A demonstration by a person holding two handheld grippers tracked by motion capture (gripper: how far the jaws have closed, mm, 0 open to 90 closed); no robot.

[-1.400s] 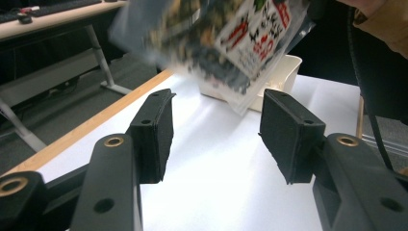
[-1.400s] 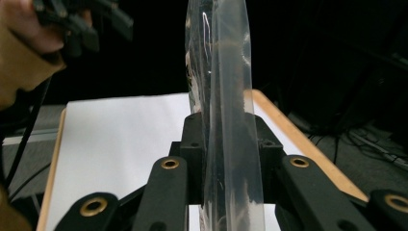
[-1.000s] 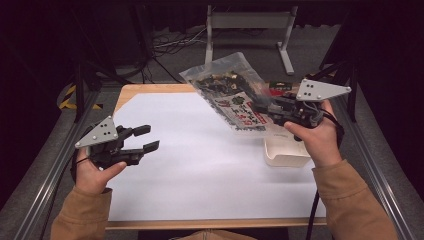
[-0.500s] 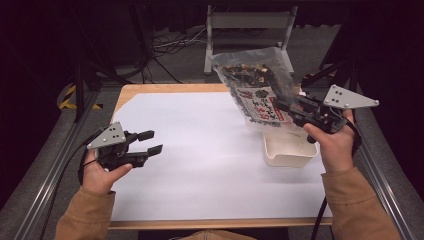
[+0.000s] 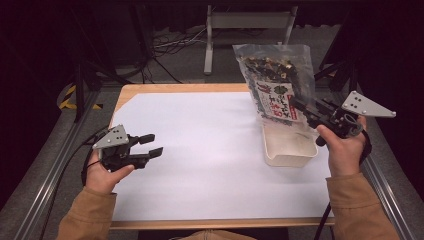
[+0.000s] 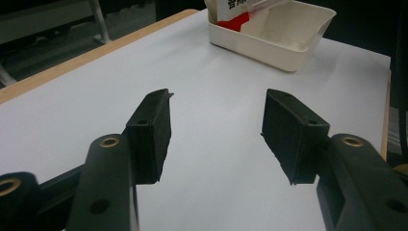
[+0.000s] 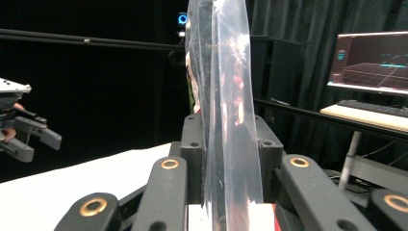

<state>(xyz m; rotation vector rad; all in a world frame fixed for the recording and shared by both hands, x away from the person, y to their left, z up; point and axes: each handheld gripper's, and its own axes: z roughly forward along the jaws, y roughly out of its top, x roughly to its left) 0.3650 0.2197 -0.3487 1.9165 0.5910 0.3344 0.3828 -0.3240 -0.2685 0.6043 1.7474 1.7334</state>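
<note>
While the right gripper (image 5: 306, 111) clamps the clear snack bag (image 5: 276, 82) upright above the white tray (image 5: 290, 147), the left gripper (image 5: 151, 145) rests over the white sheet (image 5: 210, 150), jaws apart, empty

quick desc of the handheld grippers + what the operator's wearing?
Both the left gripper and right gripper are black, two-jawed, each topped by a grey three-cornered plate with small holes. Brass-coloured bushings at the jaw links. Black cables trail back past the wrists. Operator wears tan long sleeves.

Bag (image 5: 276, 85) above tray (image 5: 290, 146), table's (image 5: 200, 150) right
</note>
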